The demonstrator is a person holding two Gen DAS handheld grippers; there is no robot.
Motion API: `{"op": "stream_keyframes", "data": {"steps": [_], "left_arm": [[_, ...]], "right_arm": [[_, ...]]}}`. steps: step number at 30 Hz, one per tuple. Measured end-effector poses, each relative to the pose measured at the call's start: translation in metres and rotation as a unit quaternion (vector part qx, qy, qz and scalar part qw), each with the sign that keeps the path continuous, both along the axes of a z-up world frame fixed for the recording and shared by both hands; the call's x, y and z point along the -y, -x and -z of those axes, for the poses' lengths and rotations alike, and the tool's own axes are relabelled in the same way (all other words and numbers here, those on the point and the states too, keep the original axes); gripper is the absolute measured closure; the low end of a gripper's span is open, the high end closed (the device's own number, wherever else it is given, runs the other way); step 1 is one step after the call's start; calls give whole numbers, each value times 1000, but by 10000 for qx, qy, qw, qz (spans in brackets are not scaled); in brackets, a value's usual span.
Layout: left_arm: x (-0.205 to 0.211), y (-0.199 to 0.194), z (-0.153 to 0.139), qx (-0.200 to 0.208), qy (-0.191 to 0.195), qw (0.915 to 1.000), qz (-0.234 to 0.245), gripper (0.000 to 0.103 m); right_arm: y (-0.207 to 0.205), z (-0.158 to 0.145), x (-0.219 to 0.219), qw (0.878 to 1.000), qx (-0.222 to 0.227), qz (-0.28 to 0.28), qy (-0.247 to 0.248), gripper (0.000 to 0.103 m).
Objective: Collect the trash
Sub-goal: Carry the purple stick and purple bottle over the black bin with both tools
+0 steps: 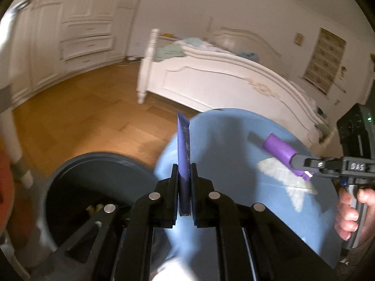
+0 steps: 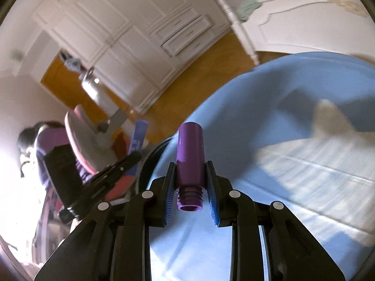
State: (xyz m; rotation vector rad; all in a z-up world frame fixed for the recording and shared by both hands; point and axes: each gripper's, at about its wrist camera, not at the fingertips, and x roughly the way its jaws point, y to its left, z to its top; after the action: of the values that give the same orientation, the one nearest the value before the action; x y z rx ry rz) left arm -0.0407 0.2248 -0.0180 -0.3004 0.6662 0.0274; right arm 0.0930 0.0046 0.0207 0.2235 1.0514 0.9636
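Two pieces of trash in hand, bin at lower left.

Left gripper [image 1: 184, 171] clamped flat on a blue wrapper [image 1: 183, 149] standing upright, directly beside the dark bin [image 1: 70, 171] at lower left, so nearer. Right gripper [image 2: 190, 175] pinched around a purple tube [image 2: 190, 154], long axis along the fingers, over the blue table [image 2: 281, 82], further right.
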Motion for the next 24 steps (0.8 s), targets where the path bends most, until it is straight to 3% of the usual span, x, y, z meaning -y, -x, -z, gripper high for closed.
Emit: {"op": "stream_keyframes", "data": {"steps": [8,14,19,24], "left_arm": [[-71,34,36,-282,216,9969,-701,93],[-95,38,58,-416,410,9944,-886,93],[-105,35,76,-556,546,9927,-925,93],[-115,38,90,-640,639,9913,-957,93]], "right_arm": [[25,6,-107,9961,72,-768,425,77],[34,18,-186,9892,173,-1162,878,77],[43,36,-234,9816,280,-1395,1270,77],[47,54,-254,9770,301,-1492,1490,77]]}}
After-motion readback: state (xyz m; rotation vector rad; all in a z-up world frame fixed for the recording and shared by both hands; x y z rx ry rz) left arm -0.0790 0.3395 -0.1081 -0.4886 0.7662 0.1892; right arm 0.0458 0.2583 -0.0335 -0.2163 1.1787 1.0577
